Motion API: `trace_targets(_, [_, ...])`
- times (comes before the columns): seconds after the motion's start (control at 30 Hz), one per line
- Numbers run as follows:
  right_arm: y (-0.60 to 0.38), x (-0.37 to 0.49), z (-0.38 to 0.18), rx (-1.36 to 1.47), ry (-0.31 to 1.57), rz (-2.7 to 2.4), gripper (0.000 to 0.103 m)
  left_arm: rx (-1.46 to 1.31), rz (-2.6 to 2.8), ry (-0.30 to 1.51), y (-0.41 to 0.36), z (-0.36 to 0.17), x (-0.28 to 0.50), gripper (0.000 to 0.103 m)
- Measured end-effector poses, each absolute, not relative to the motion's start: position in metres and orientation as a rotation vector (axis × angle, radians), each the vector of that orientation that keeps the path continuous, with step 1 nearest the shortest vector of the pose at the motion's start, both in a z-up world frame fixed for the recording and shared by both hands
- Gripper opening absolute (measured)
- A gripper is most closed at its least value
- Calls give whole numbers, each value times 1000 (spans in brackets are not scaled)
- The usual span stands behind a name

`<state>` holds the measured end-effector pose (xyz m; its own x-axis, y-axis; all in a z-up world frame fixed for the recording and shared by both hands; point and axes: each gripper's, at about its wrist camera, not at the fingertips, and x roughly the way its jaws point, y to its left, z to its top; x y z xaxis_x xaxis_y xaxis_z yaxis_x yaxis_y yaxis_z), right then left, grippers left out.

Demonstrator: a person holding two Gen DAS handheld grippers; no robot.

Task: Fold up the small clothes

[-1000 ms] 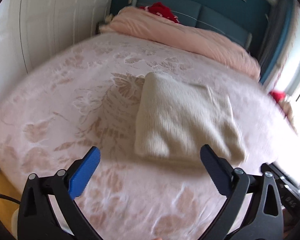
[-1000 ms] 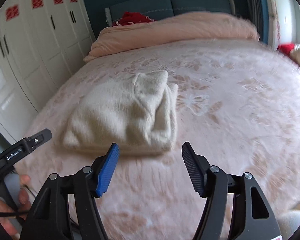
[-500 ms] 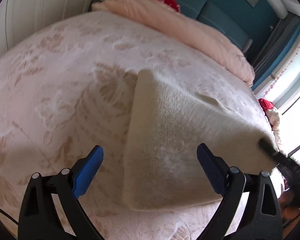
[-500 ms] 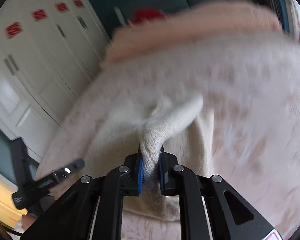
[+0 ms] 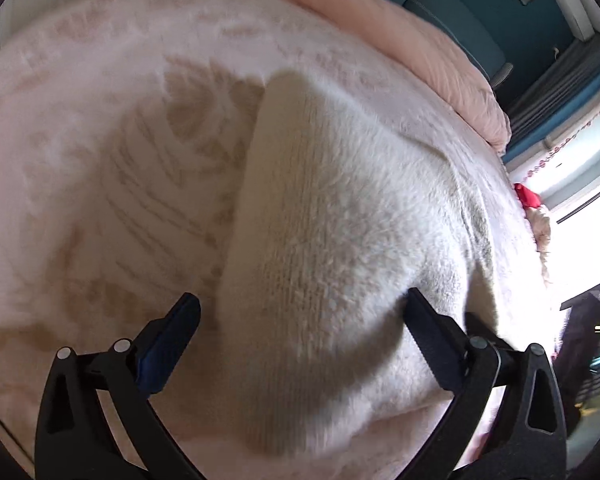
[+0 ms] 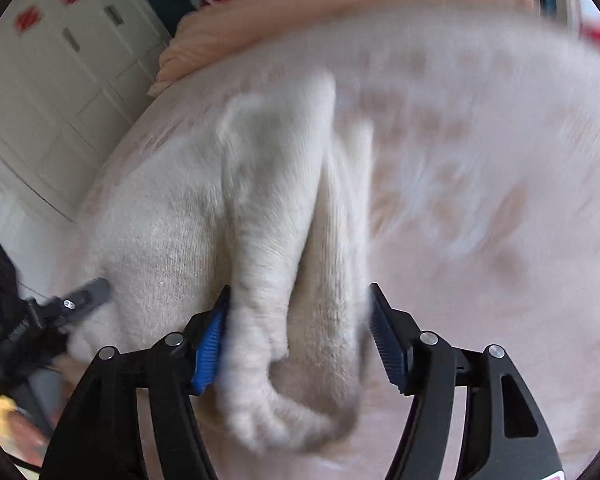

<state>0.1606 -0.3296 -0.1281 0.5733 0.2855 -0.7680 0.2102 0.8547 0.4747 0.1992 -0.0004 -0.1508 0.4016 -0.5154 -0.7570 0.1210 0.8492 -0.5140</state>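
While the left gripper (image 5: 300,320) stands wide open, the right gripper's (image 6: 298,320) fingers are opening around the sweater (image 6: 268,200) at six o'clock.

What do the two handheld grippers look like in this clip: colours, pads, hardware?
Both are black plastic two-finger grippers with cut-out slots in the arms and round silver pivot screws. The left gripper has smooth blue pads. The right gripper has ribbed blue pads; a white label with red shows at its lower right edge. No sleeve is visible.
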Motion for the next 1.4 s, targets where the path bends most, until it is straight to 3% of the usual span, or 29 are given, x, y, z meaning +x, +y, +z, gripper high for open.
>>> trace_targets(0.03, [-333,166,-129,614,977,69,58,-433,-434,1100,-2,-155,203,98])
trace_targets(0.07, [-335,170,-121,620,967,84,41,-444,-447,1088,-4,-154,206,81])
trace_targets(0.1, [-334,171,-109,600,945,87,34,-450,-469,1078,-7,-149,207,74])
trace_targets(0.17, [-330,166,-68,557,835,127,30,-438,-471,1041,-9,-126,210,52])
trace_targets(0.23, [-324,159,-29,501,736,144,29,-438,-521,950,-6,-94,205,49])
trace_targets(0.3, [-316,151,-2,432,659,167,29,-423,-553,834,0,-58,198,49])
trace_targets(0.4, [-313,155,-30,377,710,161,34,-356,-559,799,2,-48,195,53])
trace_targets(0.5, [-324,169,-125,462,998,115,37,-265,-493,936,-5,-99,200,59])
trace_targets(0.53, [-330,154,-128,543,931,133,40,-231,-436,1041,-7,-129,200,62])
trace_targets(0.63, [-329,136,-98,511,866,74,40,-295,-442,977,10,-138,179,70])
trace_targets(0.77, [-303,125,-49,365,746,67,40,-275,-414,963,14,-131,170,70])
trace_targets(0.83, [-289,130,-51,287,766,76,40,-253,-392,963,10,-127,167,69])
trace_targets(0.93, [-279,149,-103,161,922,-9,32,-190,-356,952,1,-121,162,69])
trace_targets(1.07, [-278,119,-75,223,840,-20,31,-94,-315,924,-6,-107,151,70])
trace_targets(1.17, [-271,89,-61,197,782,-74,35,17,-265,865,-14,-95,132,81])
trace_targets(1.27, [-269,59,-62,183,760,-153,49,106,-236,772,-21,-82,108,89])
trace_targets(1.4, [-268,29,-70,224,767,-224,49,144,-222,721,-23,-78,83,92])
